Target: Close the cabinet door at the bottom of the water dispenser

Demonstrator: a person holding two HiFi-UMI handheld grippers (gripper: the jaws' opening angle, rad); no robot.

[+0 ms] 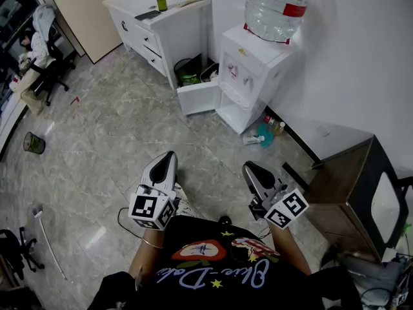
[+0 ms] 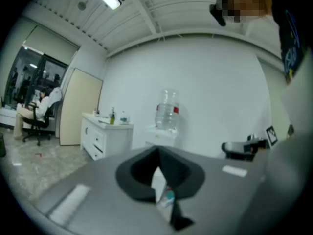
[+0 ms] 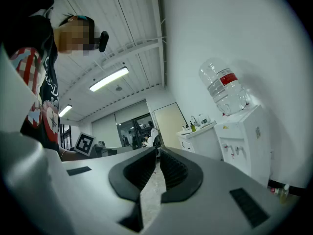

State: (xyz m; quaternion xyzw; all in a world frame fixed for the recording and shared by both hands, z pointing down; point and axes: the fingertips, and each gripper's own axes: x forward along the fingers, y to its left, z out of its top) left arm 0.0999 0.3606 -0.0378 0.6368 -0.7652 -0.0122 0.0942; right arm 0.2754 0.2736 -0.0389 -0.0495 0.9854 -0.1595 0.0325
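The white water dispenser stands against the far wall with a big clear bottle on top. Its bottom cabinet door hangs open, swung out to the left over the floor. Both grippers are held low near my body, well short of the dispenser. My left gripper and right gripper are shut with nothing in them. The left gripper view shows the shut left gripper with the dispenser far ahead. In the right gripper view, the dispenser stands to the right of the right gripper.
A white drawer cabinet stands left of the dispenser, with a dark bin between them. Bottles and a teal item lie on the floor at its right. A dark wooden cabinet is at right. A person sits at far left.
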